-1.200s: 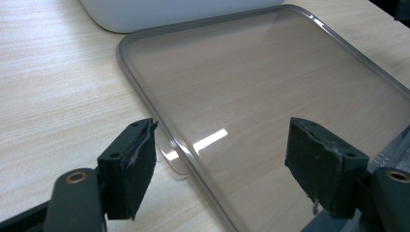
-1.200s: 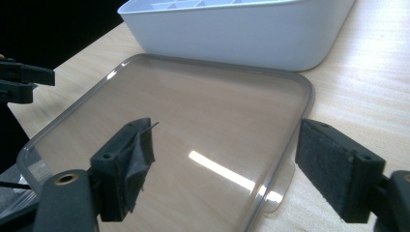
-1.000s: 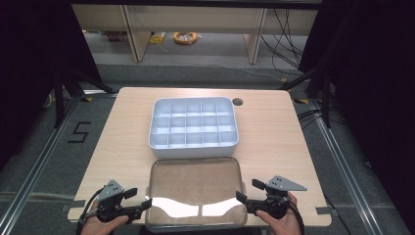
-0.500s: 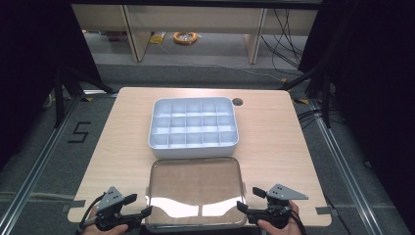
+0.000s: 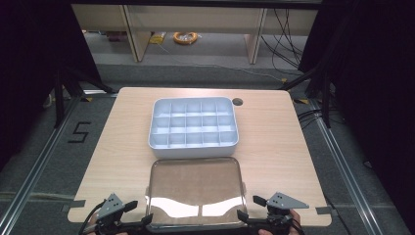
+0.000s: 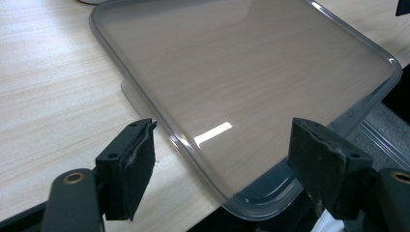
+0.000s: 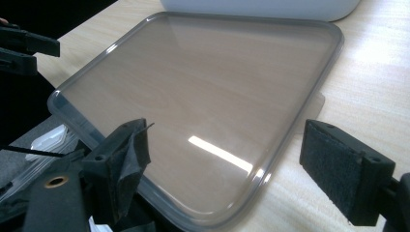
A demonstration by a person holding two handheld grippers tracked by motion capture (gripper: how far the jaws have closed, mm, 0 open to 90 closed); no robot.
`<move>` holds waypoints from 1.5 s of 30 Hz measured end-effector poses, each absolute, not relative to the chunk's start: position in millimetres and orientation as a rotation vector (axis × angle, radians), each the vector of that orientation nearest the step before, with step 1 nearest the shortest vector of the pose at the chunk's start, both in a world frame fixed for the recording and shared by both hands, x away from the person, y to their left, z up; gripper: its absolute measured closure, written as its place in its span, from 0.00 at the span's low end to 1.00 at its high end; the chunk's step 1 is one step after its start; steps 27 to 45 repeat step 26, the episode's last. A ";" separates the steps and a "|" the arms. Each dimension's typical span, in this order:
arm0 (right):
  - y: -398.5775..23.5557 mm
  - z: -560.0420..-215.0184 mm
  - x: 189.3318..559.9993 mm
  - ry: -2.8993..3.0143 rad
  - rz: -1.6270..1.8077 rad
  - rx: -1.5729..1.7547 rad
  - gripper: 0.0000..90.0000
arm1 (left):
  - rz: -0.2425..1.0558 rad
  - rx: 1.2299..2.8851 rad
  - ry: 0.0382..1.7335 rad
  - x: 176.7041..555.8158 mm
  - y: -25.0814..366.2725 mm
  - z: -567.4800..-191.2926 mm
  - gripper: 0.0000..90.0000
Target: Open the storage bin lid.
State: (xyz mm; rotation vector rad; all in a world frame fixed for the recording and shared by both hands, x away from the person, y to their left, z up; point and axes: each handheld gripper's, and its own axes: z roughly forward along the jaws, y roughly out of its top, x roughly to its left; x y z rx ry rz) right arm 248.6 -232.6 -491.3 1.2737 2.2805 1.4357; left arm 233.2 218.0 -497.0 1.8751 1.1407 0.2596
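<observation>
Since the clear lid point(image 5: 195, 193) overhangs the near edge of the desk point(image 5: 274, 142), I get a lip each gripper can take from the side. My left gripper point(image 6: 222, 169) has its jaws wide apart around the lid's near left corner, not yet pressing; my right gripper point(image 7: 227, 174) straddles the near right corner likewise. Farther back sits the white compartment tray point(image 5: 194, 123), just beyond the lid's far edge, probably waiting for it.
</observation>
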 end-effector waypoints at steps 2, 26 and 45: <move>-231.9 -491.7 247.2 2.282 1.432 1.298 0.21 | 0.251 1.880 1.130 233.0 218.4 -497.3 0.28; -238.4 -495.2 246.0 2.262 1.468 1.320 0.22 | 0.229 1.871 1.151 235.1 218.5 -501.5 0.28; -238.4 -495.2 246.0 2.262 1.468 1.320 0.22 | 0.229 1.871 1.151 235.1 218.5 -501.5 0.28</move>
